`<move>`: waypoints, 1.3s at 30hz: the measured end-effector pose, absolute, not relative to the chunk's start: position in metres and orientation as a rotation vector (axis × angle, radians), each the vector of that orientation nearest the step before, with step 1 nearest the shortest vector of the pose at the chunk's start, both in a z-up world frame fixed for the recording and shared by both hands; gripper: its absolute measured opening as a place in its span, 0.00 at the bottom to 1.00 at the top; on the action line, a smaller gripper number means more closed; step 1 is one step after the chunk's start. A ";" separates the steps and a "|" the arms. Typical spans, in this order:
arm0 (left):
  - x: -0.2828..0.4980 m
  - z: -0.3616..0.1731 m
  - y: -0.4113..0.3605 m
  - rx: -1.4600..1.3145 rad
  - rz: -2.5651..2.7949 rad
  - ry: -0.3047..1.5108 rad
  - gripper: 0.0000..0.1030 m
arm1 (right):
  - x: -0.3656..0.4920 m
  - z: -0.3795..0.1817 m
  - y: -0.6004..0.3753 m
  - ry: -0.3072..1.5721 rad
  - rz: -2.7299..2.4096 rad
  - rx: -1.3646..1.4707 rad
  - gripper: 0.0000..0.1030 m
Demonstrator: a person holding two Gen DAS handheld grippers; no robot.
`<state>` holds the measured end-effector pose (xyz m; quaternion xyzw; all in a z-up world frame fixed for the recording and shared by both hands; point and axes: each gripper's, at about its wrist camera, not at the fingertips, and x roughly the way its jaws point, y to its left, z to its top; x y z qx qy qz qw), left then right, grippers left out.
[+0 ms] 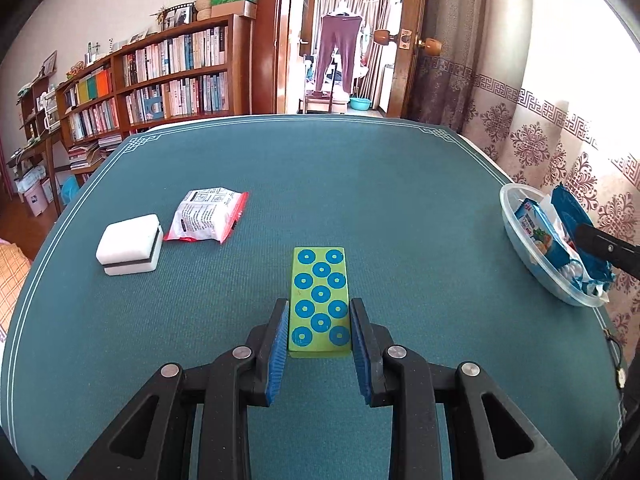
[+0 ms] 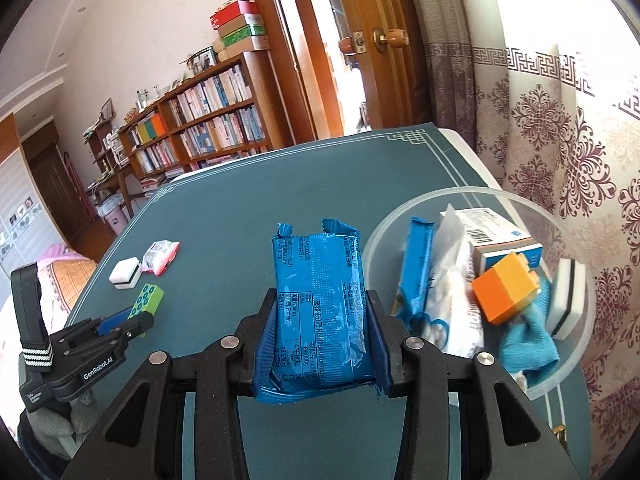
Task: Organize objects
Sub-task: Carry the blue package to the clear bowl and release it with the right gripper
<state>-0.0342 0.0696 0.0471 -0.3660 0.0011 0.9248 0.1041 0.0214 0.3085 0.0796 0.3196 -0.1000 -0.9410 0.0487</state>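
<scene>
My left gripper point(image 1: 319, 302) is shut on a green block with blue circles point(image 1: 320, 276), gripping its near half over the teal table point(image 1: 380, 184). From the right wrist view, that left gripper point(image 2: 138, 316) and the green block point(image 2: 150, 298) are at the lower left. My right gripper point(image 2: 322, 296) is shut on a blue snack packet point(image 2: 318, 280), held upright just left of a clear bowl point(image 2: 472, 189). The bowl point(image 1: 516, 236) sits at the table's right edge, and the right gripper's fingertip point(image 1: 600, 244) shows over it.
A white sponge block point(image 1: 130, 246) and a white-and-red packet point(image 1: 208, 216) lie on the table's left side. The bowl holds a blue packet point(image 2: 416, 264), a white box point(image 2: 496, 236), an orange block point(image 2: 506, 292), a blue cloth point(image 2: 528, 344) and a white sponge point(image 2: 566, 300). Curtains hang to the right.
</scene>
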 end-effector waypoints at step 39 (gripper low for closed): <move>-0.027 0.052 0.117 -1.068 2.631 0.083 0.30 | 0.019 0.083 0.358 -0.308 -3.071 0.919 0.44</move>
